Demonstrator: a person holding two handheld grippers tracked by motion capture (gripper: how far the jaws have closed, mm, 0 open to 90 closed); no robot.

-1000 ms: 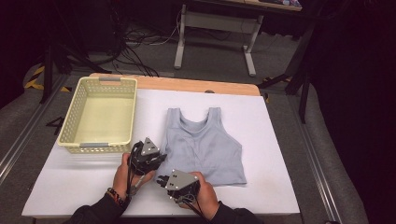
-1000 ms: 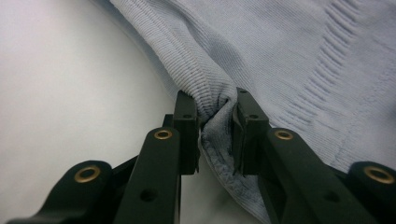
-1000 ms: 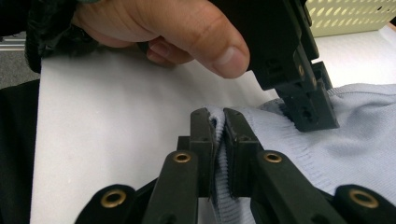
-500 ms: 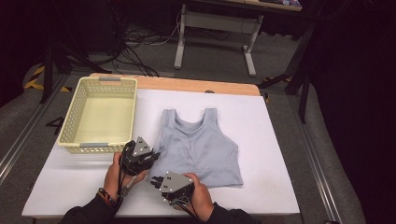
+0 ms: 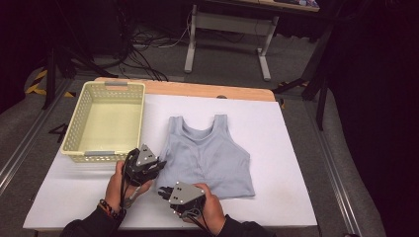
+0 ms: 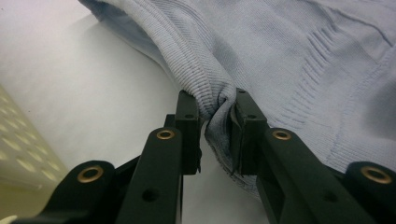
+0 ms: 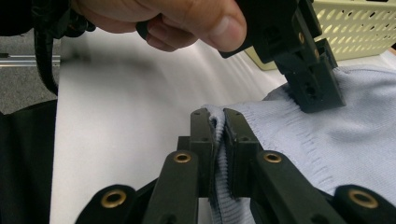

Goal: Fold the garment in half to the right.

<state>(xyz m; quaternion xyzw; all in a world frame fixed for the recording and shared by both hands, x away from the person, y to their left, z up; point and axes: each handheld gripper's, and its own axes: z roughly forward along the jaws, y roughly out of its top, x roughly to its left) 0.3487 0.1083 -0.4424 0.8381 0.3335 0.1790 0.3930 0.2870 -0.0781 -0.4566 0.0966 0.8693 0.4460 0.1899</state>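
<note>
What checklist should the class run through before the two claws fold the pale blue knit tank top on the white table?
1. Left claw shut on the tank top edge: ok, fabric is bunched between its pads.
2. Right claw shut on the hem corner: ok.
3. Both grips on the side nearer the basket: ok.
4. Rest of the top lying flat: ok, straps spread toward the far edge.
5. Bare table beside the top for folding over: ok.
6. Grip depth enough to hold: cannot tell.

Left hand-held gripper (image 5: 159, 163), clamped on the top's (image 5: 212, 158) side hem, has shifted toward the surface's (image 5: 276, 148) near edge, dragging that hem inward and bunching it.
</note>
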